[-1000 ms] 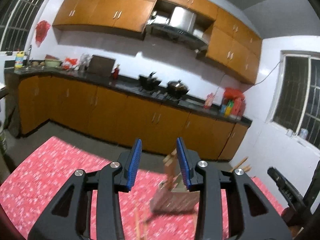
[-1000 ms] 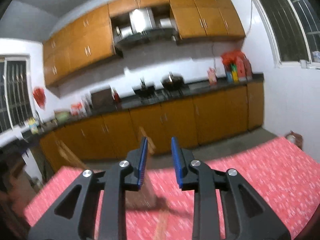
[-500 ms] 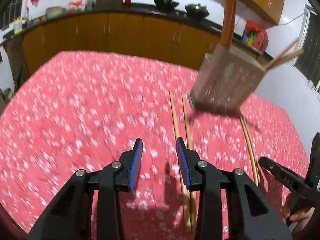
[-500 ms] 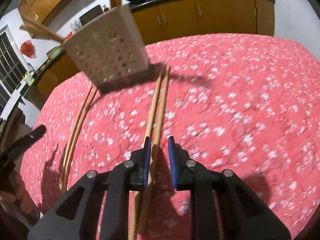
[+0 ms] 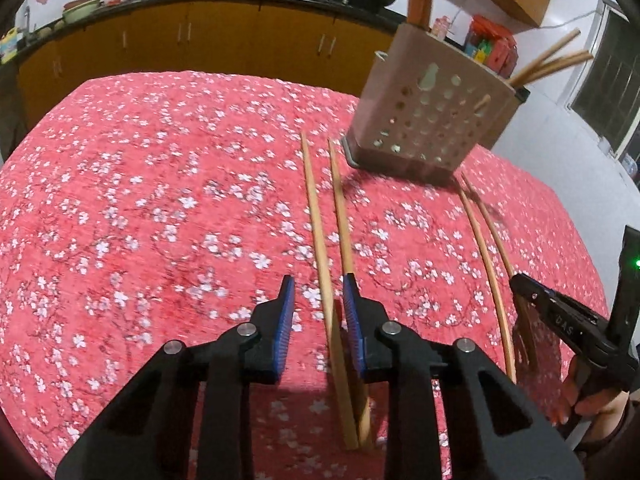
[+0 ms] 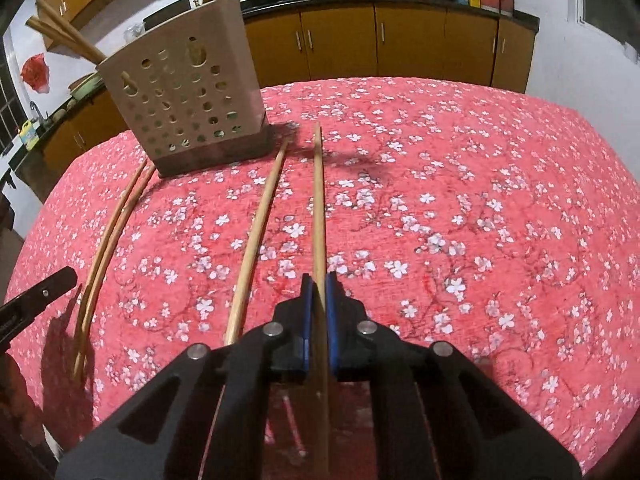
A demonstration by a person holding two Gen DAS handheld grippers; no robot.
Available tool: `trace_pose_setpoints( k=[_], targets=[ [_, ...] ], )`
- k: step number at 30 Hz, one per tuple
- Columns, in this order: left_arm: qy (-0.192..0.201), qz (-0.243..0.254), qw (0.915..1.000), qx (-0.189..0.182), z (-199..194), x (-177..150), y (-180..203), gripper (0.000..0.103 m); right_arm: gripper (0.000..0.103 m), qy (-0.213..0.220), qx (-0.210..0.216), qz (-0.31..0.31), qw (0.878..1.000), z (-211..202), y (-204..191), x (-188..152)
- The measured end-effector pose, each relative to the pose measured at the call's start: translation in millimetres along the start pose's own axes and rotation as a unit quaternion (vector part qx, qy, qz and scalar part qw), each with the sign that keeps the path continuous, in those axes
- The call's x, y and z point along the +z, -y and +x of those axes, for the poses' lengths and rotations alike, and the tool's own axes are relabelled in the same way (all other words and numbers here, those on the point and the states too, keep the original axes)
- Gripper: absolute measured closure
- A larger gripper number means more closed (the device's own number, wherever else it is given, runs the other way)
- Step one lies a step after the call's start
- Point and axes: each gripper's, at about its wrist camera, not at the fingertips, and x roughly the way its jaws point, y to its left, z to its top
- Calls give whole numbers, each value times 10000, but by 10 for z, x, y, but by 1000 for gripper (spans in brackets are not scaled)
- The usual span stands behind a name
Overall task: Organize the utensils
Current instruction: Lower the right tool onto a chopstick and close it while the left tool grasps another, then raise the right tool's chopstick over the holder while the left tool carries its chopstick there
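The right tongs [image 6: 316,286] were clenched on a thin, stiff, light chopstick [image 6: 319,200] near its thick end; the left tongs [image 5: 316,290] were closing around another pair [image 5: 320,232], toward six o'clock of the holder [image 5: 428,128].

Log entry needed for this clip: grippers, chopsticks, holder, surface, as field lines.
left gripper: jaws closing around left-pair chopstick, not yet clamped
right gripper: shut on right-pair chopstick
loose chopsticks: four, lying in two pairs
holder: perforated, upright, chopsticks sticking out of it
surface: red floral tablecloth
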Motion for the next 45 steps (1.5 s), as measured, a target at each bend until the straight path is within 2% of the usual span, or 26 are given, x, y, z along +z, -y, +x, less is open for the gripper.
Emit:
trace_pose_setpoints(
  k=[4, 8, 14, 19, 25, 45],
  targets=[
    [-192, 197, 9995, 161, 121, -29, 78, 86, 95, 17, 14, 1, 10000, 3, 11, -12],
    [-129, 444, 9980, 427, 143, -52, 136, 93, 95, -14, 69, -8, 10000, -14, 0, -39],
    [-129, 385, 9969, 672, 182, 41, 33, 95, 94, -9, 57, -129, 9999, -73, -38, -117],
    [-52, 87, 9960, 887, 227, 215, -209, 95, 95, 19, -34, -186, 9998, 9, -51, -3],
    [82, -48, 9972, 747, 231, 250, -342, 95, 95, 126, -109, 0, 9999, 177, 21, 195],
    [177, -312, 9982, 480, 75, 164, -444, 94, 95, 130, -53, 77, 9999, 219, 32, 214]
  ],
)
